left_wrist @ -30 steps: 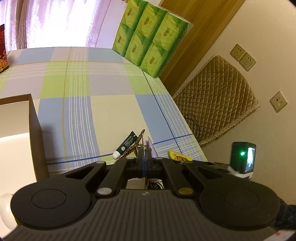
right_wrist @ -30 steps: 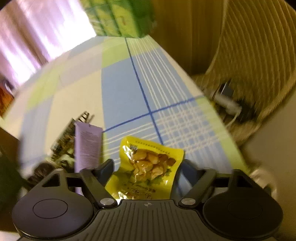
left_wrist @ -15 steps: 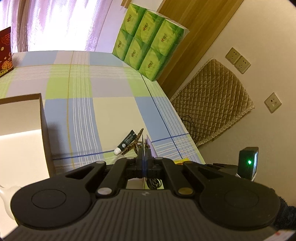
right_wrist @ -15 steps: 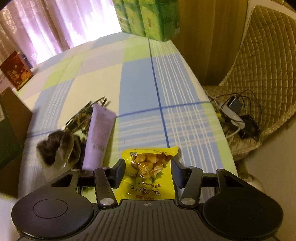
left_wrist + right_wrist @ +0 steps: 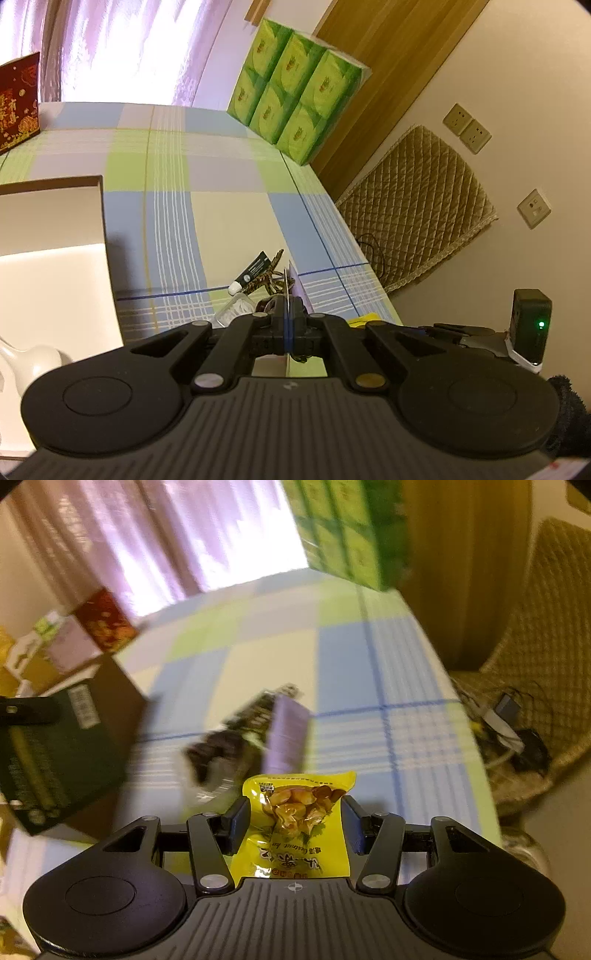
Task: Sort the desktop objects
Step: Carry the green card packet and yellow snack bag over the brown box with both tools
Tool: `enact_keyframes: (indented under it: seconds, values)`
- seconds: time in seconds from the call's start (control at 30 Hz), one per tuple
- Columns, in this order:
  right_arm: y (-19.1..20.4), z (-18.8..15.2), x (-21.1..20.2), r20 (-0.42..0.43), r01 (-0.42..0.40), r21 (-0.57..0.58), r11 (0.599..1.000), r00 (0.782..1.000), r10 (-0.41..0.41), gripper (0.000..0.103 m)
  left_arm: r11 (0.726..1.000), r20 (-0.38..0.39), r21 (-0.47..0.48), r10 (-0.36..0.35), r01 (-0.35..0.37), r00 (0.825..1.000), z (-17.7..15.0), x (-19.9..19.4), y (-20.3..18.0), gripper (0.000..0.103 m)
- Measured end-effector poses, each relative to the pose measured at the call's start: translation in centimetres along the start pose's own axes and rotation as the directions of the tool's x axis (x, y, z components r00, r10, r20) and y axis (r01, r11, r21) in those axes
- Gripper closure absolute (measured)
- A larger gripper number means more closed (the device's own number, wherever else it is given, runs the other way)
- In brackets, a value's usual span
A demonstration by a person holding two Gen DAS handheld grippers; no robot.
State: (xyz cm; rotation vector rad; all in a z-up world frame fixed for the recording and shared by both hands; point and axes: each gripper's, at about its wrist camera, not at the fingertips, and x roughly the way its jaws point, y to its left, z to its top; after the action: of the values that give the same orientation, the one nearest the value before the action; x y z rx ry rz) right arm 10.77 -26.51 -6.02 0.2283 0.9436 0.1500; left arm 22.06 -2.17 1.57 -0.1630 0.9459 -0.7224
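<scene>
The yellow snack packet (image 5: 295, 823) reads, upside down, "Chestnut ke".

Warm, dim room, backlit by the curtained window (image 5: 122, 48).
Your left view was sharp; your right view smeared with motion blur, and fisheye bending curved both frames' edges.

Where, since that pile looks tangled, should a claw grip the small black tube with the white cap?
Probably the black tube mid-body, from above, across its width: it lies flat with bare tablecloth on one side, though the patterned clip lies close along the other.
</scene>
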Motion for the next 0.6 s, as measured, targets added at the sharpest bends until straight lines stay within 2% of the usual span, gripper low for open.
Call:
enact_keyframes:
  seconds: [0.23, 0.6]
  values:
    - [4.2, 1.3, -1.0, 0.019, -0.086, -0.081, 0.993, 0.996, 0.088, 0.053, 1.000, 0.055, -0.006, 0.015, -0.015, 0.998, 0.3, -3.4, 1.1, 0.103]
    - [12.1, 3.8, -0.4, 0.031, -0.201, -0.176, 0.964, 0.977, 0.210, 0.053, 0.995, 0.151, -0.064, 0.085, -0.076, 0.985, 0.6, -9.8, 5.9, 0.103]
